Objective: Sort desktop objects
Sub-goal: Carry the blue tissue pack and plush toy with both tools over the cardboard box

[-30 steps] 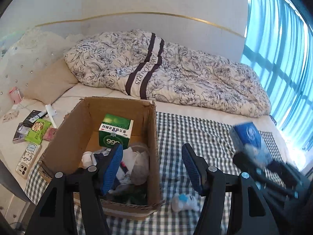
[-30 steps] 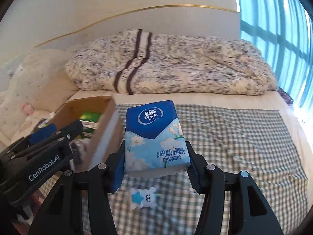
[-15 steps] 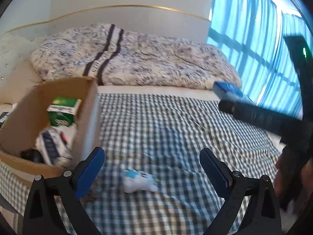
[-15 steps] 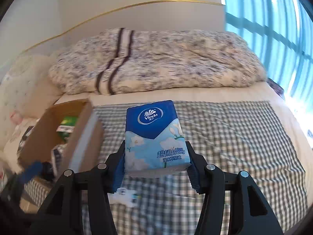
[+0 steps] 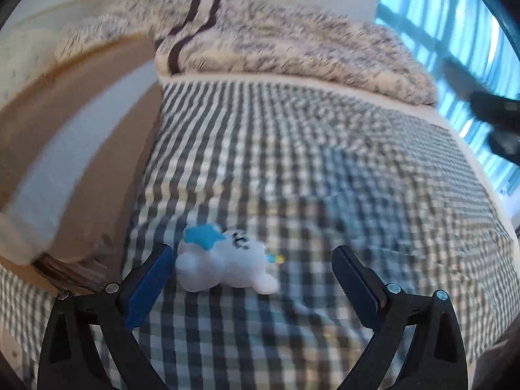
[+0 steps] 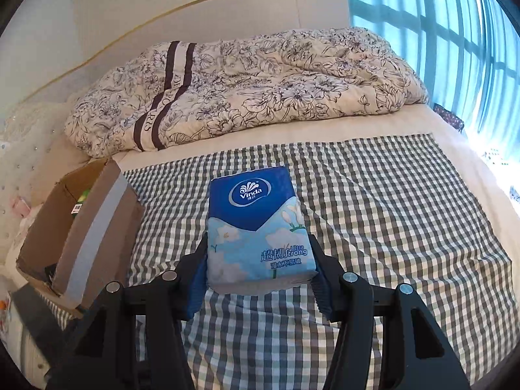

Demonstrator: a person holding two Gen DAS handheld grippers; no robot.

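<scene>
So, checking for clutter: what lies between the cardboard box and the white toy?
Only bare checked cloth separates box and toy, per the left wrist view.

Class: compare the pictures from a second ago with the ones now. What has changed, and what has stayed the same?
The left gripper left the cardboard box, opened wide and dropped toward the small white toy, which now lies between its open fingers, ungripped. The right gripper stays clamped on the blue tissue pack; the toy hasn't moved.

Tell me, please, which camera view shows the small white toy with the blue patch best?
The left wrist view: the white toy lies close, on the checked cloth between the open jaws, though blurred. The right wrist view does not show it.
</scene>
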